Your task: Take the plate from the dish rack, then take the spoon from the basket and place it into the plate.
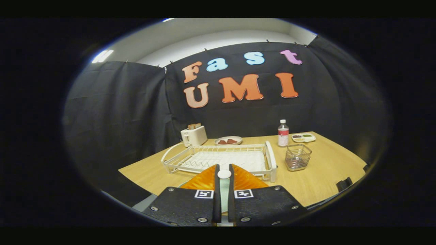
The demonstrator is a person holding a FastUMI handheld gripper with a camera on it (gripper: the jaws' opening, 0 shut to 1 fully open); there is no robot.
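The gripper [224,170] had both orange fingers [204,179] pressed on a white spoon [224,174], its bowl sticking up between the tips. A pale plate [223,199] lay just below them. Beyond stood the white dish rack [269,160] and, to its right, the wire basket [298,157]

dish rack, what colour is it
White, seen best in the gripper view: the dish rack sits on the wooden table just beyond the gripper fingers.
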